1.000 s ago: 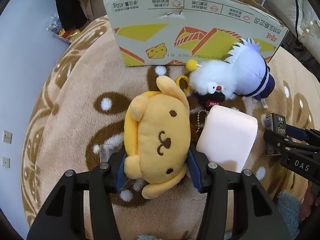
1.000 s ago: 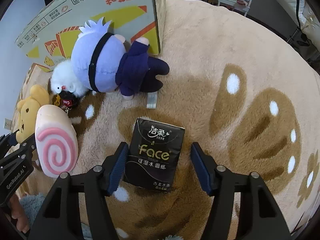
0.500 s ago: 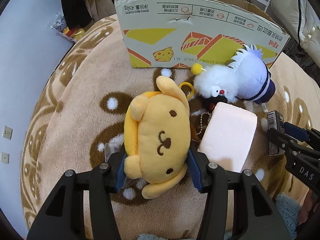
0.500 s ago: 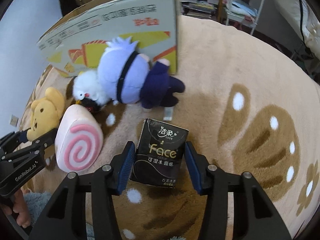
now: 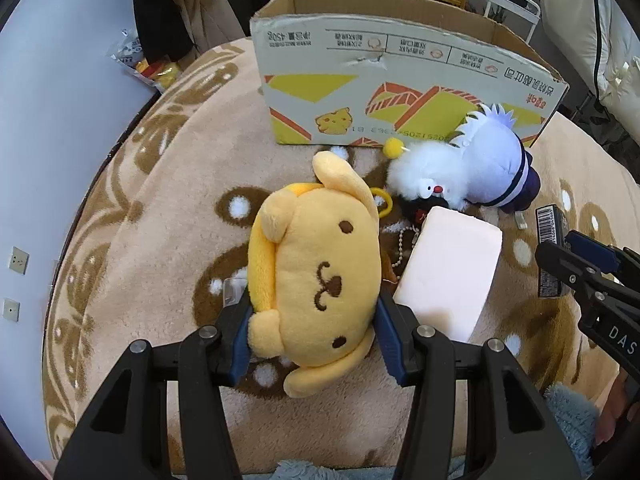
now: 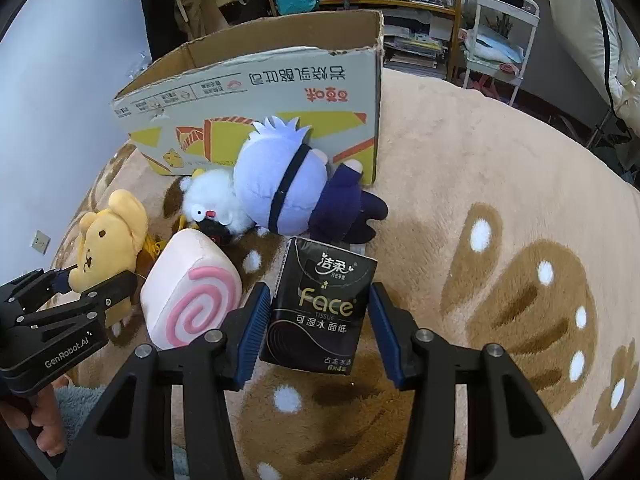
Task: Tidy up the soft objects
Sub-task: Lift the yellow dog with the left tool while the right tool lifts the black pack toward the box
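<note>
Left gripper [image 5: 312,328] pinching yellow plush [image 5: 316,280], right gripper [image 6: 316,320] just closed, clamping tissue pack [image 6: 320,304]; both presumably bound for cardboard box [image 5: 384,92].

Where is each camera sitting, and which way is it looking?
Left wrist: sits on the left gripper, looking down along its jaws at the yellow plush they squeeze; the right gripper shows at the right edge.
Right wrist: sits on the right gripper, looking down at the black tissue pack in its jaws; the left gripper and a hand show.
Both see the cardboard box, pink swirl cushion and rug.
</note>
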A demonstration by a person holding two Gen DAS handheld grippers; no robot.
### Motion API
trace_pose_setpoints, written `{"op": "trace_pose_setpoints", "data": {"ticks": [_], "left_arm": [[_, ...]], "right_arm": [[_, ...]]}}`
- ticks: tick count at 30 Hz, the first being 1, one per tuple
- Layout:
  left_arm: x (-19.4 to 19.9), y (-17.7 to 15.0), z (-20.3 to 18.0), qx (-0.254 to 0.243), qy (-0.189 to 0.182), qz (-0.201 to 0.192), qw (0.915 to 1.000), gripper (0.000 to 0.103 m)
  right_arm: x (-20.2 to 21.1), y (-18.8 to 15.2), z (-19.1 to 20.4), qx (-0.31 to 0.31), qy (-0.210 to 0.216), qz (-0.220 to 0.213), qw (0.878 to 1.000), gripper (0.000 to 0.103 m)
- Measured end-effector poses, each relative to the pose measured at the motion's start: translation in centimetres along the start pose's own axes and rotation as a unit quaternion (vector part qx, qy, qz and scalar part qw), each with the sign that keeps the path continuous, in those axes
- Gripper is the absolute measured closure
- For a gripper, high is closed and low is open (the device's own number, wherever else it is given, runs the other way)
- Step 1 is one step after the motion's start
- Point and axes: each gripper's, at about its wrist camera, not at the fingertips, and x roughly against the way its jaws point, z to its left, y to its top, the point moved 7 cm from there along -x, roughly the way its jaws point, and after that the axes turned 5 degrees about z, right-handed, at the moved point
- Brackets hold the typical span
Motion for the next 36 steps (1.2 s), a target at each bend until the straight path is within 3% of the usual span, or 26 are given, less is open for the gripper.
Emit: {"op": "trace_pose_setpoints", "data": {"ticks": [11, 16, 25, 32, 36], "left_arm": [[2.5, 0.2, 0.1, -0.002, 0.003, -0.043, 0.9991, 0.051], [4.6, 0.5, 0.4, 0.003, 0.004, -0.084, 0.9965, 0.051], [8.7, 0.7, 0.4, 0.002, 0.013, -0.170, 0.9854, 0.051], [11.0, 0.8, 0.5, 0.002, 0.026, -0.219, 0.9753, 0.051], [11.9, 0.9, 0.2, -0.002, 0.029, -0.238, 0.9708, 0.051]], "right_arm": [[2.9, 0.7, 0.1, 0.006, 0.002, -0.067, 0.998, 0.050], [4.6, 1.0, 0.2, 0.006, -0.007, -0.104, 0.994, 0.050], [8.6, 1.7, 0.7, 0.017, -0.004, -0.183, 0.983, 0.050], [10.1, 2.0, 1.6, 0.031, -0.012, -0.218, 0.975, 0.050], [12.2, 2.0, 2.4, 0.044, -0.021, -0.267, 0.962, 0.050]]}}
